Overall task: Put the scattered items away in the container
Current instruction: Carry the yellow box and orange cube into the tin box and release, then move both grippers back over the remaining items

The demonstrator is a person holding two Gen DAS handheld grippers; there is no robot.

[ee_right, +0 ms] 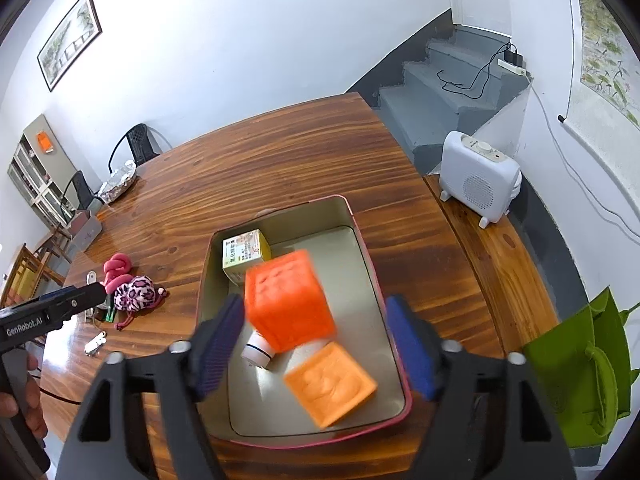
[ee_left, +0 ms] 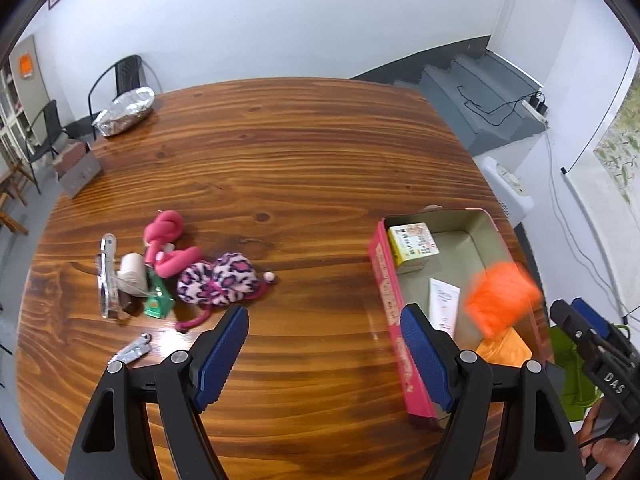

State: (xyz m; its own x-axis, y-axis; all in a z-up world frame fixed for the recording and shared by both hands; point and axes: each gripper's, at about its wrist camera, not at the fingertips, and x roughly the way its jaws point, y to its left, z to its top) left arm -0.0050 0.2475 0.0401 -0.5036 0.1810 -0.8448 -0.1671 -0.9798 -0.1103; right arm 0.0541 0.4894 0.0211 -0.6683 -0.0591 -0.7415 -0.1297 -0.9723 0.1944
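Container: my pink-rimmed rectangular metal tin (ee_right: 382, 280) stands open on the brown wooden surface (ee_right: 280, 152), under my right tool.
Inside it: one yellow-and-white printed carton (ee_right: 245, 253), one white tube (ee_right: 259, 350), one flat pale-orange square block (ee_right: 330, 384).
In the air: one blurred bright-orange cube (ee_right: 290, 300) above the tin, between my right tool's pads but clear of both.
Right tool (ee_right: 316, 350): jaws apart, gripping nothing, tilted down over the tin.
Left tool (ee_left: 324, 356): jaws apart, empty, angled down at bare surface beside the tin's long wall.
Only the left view: one metal nail clipper (ee_left: 132, 350) shown clearly near its tip.
Scattered pile: one pink knotted soft toy (ee_left: 168, 240), one pink leopard-print fabric pouch (ee_left: 218, 280), one green packet (ee_left: 158, 304), well apart from the tin.
Only the right view: one white fan heater (ee_right: 478, 178), one green bag (ee_right: 584, 368).
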